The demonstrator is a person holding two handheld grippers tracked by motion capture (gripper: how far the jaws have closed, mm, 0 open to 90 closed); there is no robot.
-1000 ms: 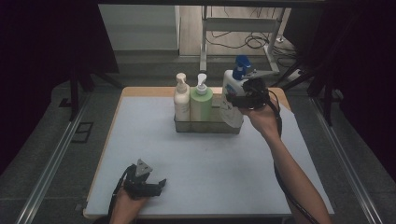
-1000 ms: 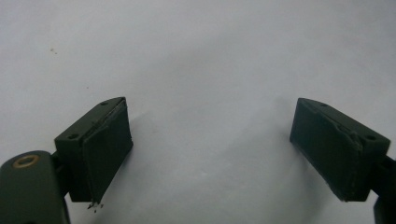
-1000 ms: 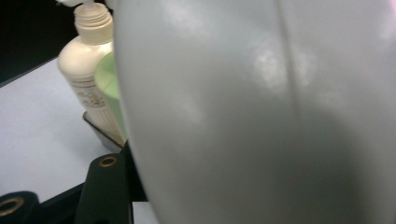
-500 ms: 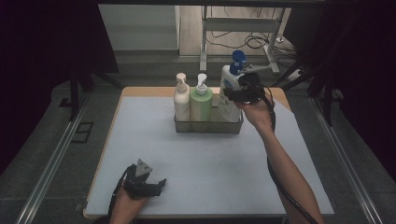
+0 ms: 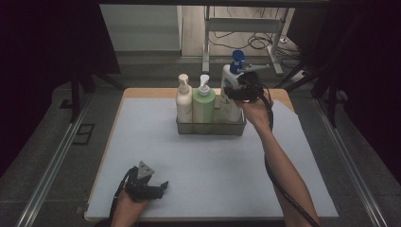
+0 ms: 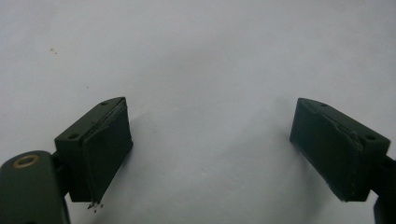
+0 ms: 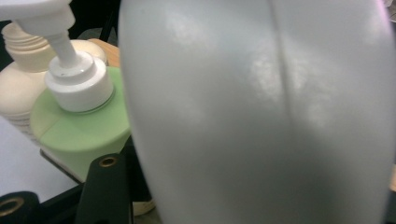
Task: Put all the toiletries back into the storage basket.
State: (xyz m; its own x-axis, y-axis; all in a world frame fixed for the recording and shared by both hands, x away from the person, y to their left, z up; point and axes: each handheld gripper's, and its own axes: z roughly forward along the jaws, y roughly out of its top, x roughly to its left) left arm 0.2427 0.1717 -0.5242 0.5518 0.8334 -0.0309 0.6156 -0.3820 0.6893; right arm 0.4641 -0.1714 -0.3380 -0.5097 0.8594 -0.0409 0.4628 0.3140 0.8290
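A white bottle with a blue pump (image 5: 230,78) stands upright at the right end of the metal basket (image 5: 210,128), its lower part behind the basket's front wall. My right gripper (image 5: 236,92) is shut on its body from the right side. In the right gripper view the white bottle (image 7: 261,116) sits between the jaws, beside the green bottle (image 7: 79,126) and the cream bottle (image 7: 16,93). The cream bottle (image 5: 183,97) and green bottle (image 5: 204,104) stand in the basket. My left gripper (image 5: 152,185) rests open on the mat near the front left, with nothing between its pads (image 6: 109,149).
A pale mat (image 5: 208,165) covers the wooden table (image 5: 142,92). The basket stands near the mat's far edge. A metal frame and cables (image 5: 255,42) lie on the floor beyond the table. The right forearm (image 5: 279,161) crosses the mat's right half.
The right hand has shifted a little left and farther back, carrying the white bottle along over the basket's right end. The left gripper has not moved.
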